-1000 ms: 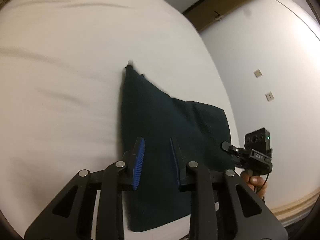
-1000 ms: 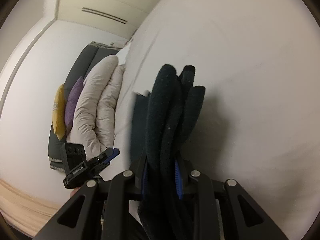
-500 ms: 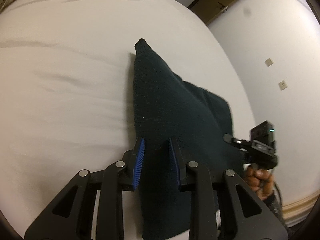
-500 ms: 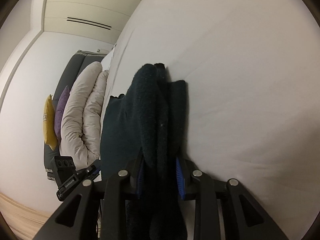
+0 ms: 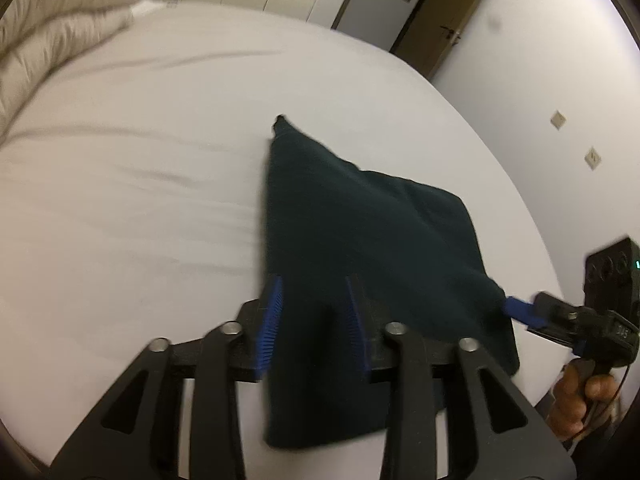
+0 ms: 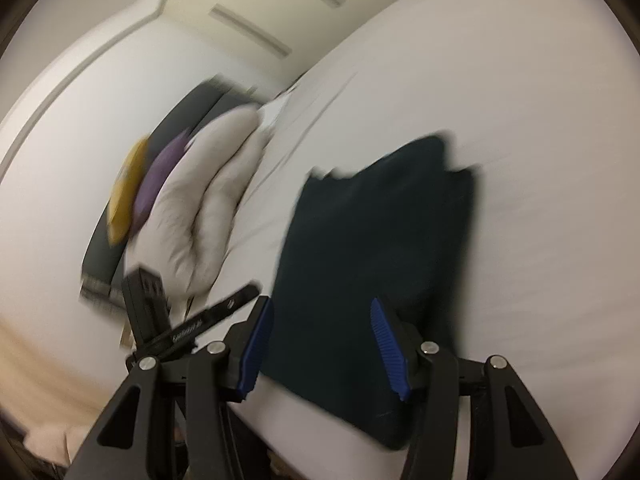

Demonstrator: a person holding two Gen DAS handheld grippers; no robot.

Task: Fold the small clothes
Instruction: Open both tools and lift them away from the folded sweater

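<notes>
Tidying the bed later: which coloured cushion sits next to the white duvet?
The purple cushion, between the white duvet and the yellow cushion, which lies on its far side.

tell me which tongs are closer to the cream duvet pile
Left. The left tongs are at the edge of the dark garment on the side of the cream duvet pile; the right tongs are at its opposite edge, farther away.

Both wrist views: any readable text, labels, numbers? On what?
No text reads cleanly.
White lettering on the arm of the left tool: blurred, unreadable.
Pale marking on the body of the right tool: blurred, unreadable.
Small dark label on the white cabinet door: too small to read.
</notes>
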